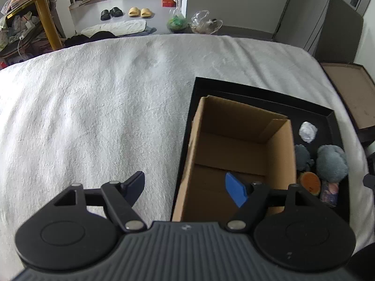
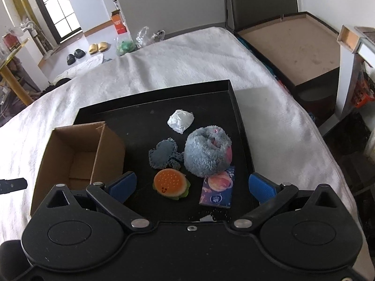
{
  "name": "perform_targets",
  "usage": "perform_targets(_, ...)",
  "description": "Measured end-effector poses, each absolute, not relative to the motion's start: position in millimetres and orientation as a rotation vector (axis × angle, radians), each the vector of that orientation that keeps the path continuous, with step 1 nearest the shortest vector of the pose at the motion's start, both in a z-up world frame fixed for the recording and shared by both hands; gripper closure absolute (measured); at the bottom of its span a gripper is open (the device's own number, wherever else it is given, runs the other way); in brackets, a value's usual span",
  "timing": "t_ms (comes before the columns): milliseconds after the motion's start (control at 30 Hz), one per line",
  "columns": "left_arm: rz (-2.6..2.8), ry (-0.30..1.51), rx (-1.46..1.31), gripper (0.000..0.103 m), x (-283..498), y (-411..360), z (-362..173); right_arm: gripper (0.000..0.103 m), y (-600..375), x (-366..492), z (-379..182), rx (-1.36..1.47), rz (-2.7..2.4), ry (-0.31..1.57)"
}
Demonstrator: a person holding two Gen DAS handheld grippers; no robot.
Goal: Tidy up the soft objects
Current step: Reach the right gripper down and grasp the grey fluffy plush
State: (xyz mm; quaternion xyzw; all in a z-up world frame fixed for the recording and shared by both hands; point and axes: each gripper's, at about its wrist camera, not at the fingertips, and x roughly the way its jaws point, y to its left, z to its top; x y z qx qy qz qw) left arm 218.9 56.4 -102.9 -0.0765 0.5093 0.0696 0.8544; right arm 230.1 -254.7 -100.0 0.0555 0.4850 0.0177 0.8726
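- Left wrist view: the left gripper (image 1: 187,187) hangs spread wide and empty, straddling the near left wall of the box (image 1: 236,145). The box stands in the tray (image 1: 257,89) on the blanket (image 1: 93,105).
- Right wrist view: the right gripper (image 2: 191,185) is spread and empty over the tray (image 2: 211,86). Right of the box (image 2: 77,154) lie the burger (image 2: 171,183), plush (image 2: 206,154), cloth (image 2: 164,154), wad (image 2: 180,120) and packet (image 2: 218,187).
- All look light and squashy; I would pinch the burger across its bun edges, gently.

Daylight from the window (image 2: 57,9) washed my feeds softly; the blanket (image 1: 93,107) glared pale, the black tray (image 2: 211,107) swallowed detail. Fisheye curvature bent the edges, and corners fell dark. Focus held sharp throughout.
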Motion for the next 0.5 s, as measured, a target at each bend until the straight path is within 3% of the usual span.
perform_targets(233,0.172,1.132,-0.158,0.030,242,65,-124,0.000,-251,263,-121,0.113,0.011,1.053)
perform_targets(500,0.176,1.196,-0.158,0.046,263,70,-145,0.000,-245,298,-150,0.125,-0.019,1.083)
